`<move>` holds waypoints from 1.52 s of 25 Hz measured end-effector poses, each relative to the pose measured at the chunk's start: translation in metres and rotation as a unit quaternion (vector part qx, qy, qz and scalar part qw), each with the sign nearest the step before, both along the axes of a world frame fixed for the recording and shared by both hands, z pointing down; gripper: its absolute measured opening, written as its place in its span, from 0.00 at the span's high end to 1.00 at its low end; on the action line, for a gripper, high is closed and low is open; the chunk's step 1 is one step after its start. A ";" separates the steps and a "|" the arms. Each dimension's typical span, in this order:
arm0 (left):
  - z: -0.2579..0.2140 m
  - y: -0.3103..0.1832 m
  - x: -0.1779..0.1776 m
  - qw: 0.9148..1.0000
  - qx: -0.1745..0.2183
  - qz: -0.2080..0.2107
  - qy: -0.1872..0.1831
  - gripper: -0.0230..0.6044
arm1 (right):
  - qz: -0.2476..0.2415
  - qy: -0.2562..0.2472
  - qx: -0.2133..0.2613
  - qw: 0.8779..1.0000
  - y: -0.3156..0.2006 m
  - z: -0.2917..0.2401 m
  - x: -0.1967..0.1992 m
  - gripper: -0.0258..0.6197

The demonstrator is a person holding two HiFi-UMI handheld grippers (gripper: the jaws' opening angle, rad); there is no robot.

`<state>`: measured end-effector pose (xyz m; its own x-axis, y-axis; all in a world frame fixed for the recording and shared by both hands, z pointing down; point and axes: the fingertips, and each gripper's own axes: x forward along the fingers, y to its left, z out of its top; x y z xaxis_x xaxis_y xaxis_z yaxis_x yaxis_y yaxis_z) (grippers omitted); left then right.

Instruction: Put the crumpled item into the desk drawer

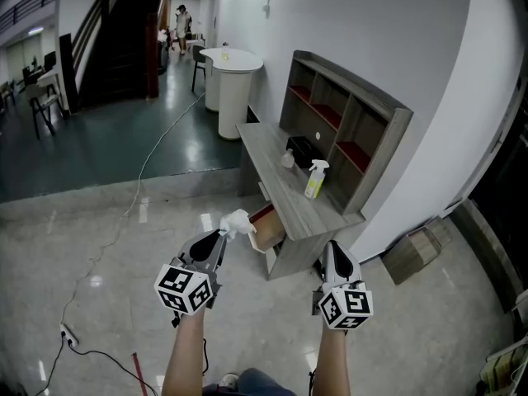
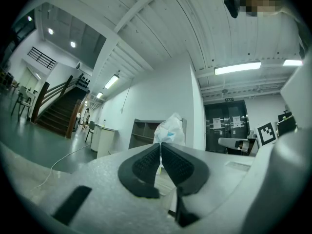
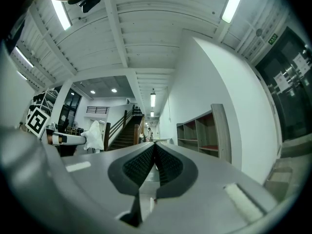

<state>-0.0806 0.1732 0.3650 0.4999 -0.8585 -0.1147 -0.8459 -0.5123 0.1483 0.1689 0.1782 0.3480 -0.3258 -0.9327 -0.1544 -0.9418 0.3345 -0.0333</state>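
My left gripper (image 1: 221, 234) is shut on a crumpled white item (image 1: 236, 222), which sticks up past the pads in the left gripper view (image 2: 169, 128). It hangs in the air just left of the open desk drawer (image 1: 266, 228), whose inside is reddish. The grey wooden desk (image 1: 285, 180) stands against the white wall. My right gripper (image 1: 334, 252) is shut with nothing between its jaws and hovers near the desk's front right end. In the right gripper view the crumpled item (image 3: 96, 135) shows at the left, in the other gripper.
On the desk top stand a spray bottle (image 1: 315, 179), a black box (image 1: 302, 150) and a small clear object (image 1: 287, 159), below a shelf unit (image 1: 346, 126). A cardboard box (image 1: 417, 252) lies on the floor at the right. A cable (image 1: 153, 151) runs across the floor.
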 end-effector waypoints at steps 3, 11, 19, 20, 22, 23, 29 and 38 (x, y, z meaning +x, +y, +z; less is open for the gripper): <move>0.008 -0.004 -0.007 1.000 -0.006 0.006 -0.007 0.94 | 0.007 -0.001 0.000 1.000 0.000 0.005 -0.005 0.94; 0.022 -0.041 -0.032 1.000 -0.021 0.000 -0.003 0.94 | 0.010 0.000 -0.014 1.000 -0.041 0.017 -0.021 0.94; 0.029 -0.121 -0.039 1.000 -0.022 -0.005 -0.002 0.94 | -0.005 0.019 -0.007 1.000 -0.130 0.015 -0.034 0.94; 0.030 -0.135 -0.041 1.000 -0.022 -0.008 -0.003 0.94 | -0.007 0.018 -0.005 1.000 -0.146 0.015 -0.034 0.94; 0.033 -0.165 -0.046 1.000 -0.023 -0.015 -0.001 0.94 | -0.011 0.018 -0.004 1.000 -0.178 0.016 -0.036 0.94; 0.034 -0.181 -0.048 1.000 -0.025 -0.019 0.001 0.94 | -0.013 0.017 -0.004 1.000 -0.195 0.017 -0.038 0.94; 0.045 -0.287 -0.048 0.999 -0.043 -0.029 0.002 0.94 | -0.023 0.019 -0.016 0.999 -0.303 0.024 -0.034 0.94; 0.061 -0.392 -0.029 0.998 -0.058 -0.018 -0.011 0.94 | -0.040 0.009 -0.029 0.999 -0.412 0.033 -0.039 0.94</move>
